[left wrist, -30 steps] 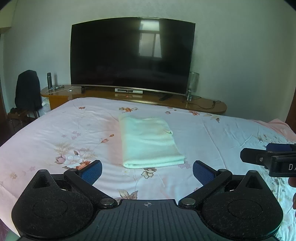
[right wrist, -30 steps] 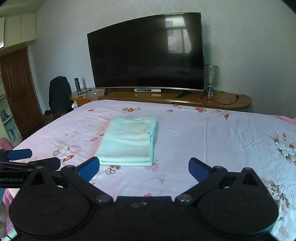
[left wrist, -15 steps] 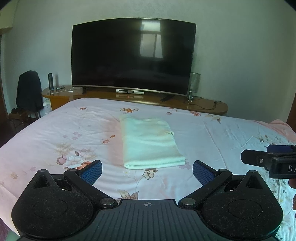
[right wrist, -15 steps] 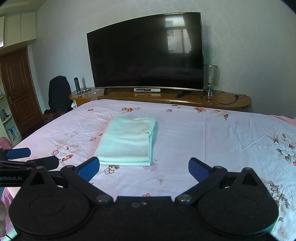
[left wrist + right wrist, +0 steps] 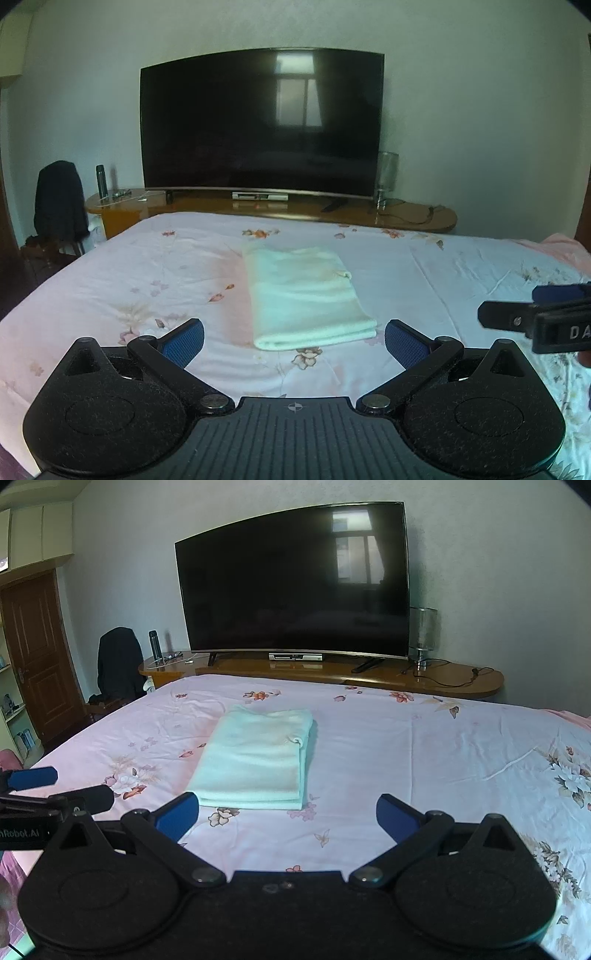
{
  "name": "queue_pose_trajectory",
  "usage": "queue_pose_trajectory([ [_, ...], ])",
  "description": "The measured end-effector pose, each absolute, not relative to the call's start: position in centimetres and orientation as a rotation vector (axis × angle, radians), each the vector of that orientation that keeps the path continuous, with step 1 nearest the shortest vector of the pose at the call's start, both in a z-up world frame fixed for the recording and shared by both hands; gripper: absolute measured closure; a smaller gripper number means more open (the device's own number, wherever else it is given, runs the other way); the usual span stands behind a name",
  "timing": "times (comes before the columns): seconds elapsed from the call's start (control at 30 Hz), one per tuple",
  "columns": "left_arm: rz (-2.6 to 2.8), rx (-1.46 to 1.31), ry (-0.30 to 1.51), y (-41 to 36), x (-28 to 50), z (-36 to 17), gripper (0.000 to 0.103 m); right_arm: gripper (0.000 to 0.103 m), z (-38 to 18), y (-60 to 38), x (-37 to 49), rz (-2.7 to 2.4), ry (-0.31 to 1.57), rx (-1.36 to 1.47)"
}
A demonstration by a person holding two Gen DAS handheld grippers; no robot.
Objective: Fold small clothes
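Note:
A pale green cloth (image 5: pixel 304 295) (image 5: pixel 255 762) lies folded into a neat rectangle on the floral pink bedsheet (image 5: pixel 129 280) (image 5: pixel 424 760). My left gripper (image 5: pixel 293 341) hovers open just short of the cloth's near edge, nothing between its blue pads. The right gripper (image 5: pixel 288 814) is also open and empty, near the cloth's front edge. Each gripper shows in the other's view: the right one (image 5: pixel 535 319) at the right border, the left one (image 5: pixel 55 790) at the left border.
A big curved TV (image 5: pixel 262 125) stands on a long wooden console (image 5: pixel 413 218) past the foot of the bed. A glass lamp (image 5: pixel 423 635), a bottle (image 5: pixel 154 646) and cables sit on the console. A dark chair (image 5: pixel 118 664) and a wooden door (image 5: pixel 37 657) are at left.
Both grippers stay open and drift very slightly; the view shifts a little, so the folded cloth sits a touch lower and nearer. The cloth itself has not moved.

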State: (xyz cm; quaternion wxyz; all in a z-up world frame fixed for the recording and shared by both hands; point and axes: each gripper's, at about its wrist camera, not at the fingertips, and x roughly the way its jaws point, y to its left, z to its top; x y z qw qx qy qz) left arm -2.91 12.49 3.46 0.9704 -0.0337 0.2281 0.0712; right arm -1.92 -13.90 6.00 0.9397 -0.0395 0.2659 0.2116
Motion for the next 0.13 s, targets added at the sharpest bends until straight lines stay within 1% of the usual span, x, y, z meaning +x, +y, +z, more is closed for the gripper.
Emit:
queue_pose_trajectory([
  [0.13, 0.162, -0.077, 0.447, 12.48, -2.92, 3.72, 0.000, 0.001, 5.90, -14.01, -1.74, 0.436, 0.545, -0.083],
])
